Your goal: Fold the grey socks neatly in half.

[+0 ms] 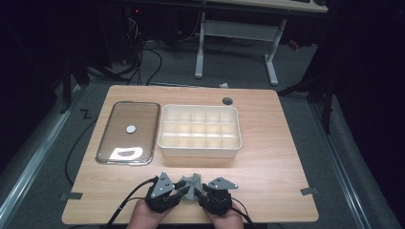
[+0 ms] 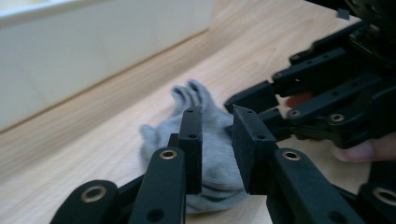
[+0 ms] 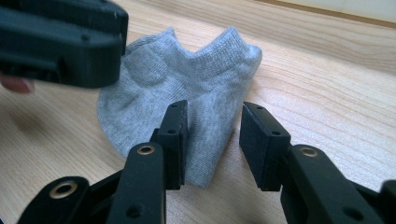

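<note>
High view first: two hands come in from the 6 o'clock edge of the wooden worktop (image 1: 267,157), each holding one gripper, and the two lean inward toward each other over a single small grey sock (image 1: 192,181) lying near that edge. The left gripper (image 1: 183,191) points toward 2 o'clock and the right gripper (image 1: 198,192) toward 10 o'clock, their tips close on either side of the sock; each carries one grey three-cornered plate on top. Toward 12 o'clock from the sock stand one white divided box (image 1: 199,130), with two rows of five compartments, and, at its 9 o'clock side, one clear lid (image 1: 129,132) lying flat with one small round disc (image 1: 131,128) on it. Left gripper view: the left gripper (image 2: 217,149) has its two jaws parted with a narrow gap, poised over the grey sock (image 2: 212,154), which lies on the wood beneath and beyond them; whether a pad touches the cloth I cannot tell. At 3 o'clock the other gripper reaches in, with a fingertip showing behind it. Right gripper view: the right gripper (image 3: 212,140) has its jaws spread apart, the sock (image 3: 187,79) lying flat just ahead, its near corner between them.
</note>
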`<state>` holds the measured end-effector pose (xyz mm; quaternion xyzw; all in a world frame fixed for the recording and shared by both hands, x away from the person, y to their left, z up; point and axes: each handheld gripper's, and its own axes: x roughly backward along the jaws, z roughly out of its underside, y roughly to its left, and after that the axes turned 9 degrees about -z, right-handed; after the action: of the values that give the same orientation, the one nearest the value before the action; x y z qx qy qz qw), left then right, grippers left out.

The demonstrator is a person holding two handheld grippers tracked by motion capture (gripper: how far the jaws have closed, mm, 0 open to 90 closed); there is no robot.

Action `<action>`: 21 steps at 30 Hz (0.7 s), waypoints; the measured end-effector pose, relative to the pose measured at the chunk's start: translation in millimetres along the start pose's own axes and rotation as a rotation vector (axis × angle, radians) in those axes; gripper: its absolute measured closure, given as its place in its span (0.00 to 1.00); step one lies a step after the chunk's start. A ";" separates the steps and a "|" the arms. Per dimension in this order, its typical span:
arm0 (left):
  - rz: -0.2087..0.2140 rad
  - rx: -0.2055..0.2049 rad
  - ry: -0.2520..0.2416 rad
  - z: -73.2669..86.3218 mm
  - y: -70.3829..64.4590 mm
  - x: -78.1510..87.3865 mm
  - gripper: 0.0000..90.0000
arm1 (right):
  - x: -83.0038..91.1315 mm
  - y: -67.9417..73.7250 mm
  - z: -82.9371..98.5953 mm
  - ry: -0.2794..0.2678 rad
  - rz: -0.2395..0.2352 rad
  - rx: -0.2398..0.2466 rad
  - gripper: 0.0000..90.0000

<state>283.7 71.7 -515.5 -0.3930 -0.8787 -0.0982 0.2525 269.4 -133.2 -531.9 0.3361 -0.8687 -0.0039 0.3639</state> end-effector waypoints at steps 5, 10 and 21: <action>-0.046 -0.024 0.067 9.9 1.3 -12.8 0.83 | 0.4 2.0 0.1 0.001 0.004 0.020 0.73; -0.063 -0.048 0.071 11.5 0.5 -13.1 0.85 | 0.8 1.9 -4.7 0.028 0.014 -0.006 0.69; -0.057 -0.022 0.087 11.6 4.3 -13.9 0.87 | 0.1 -1.1 -2.4 0.022 -0.060 -0.035 0.73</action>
<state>290.4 70.0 -532.7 -0.3659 -0.8766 -0.1318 0.2835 271.5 -133.6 -530.4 0.3555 -0.8540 -0.0264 0.3789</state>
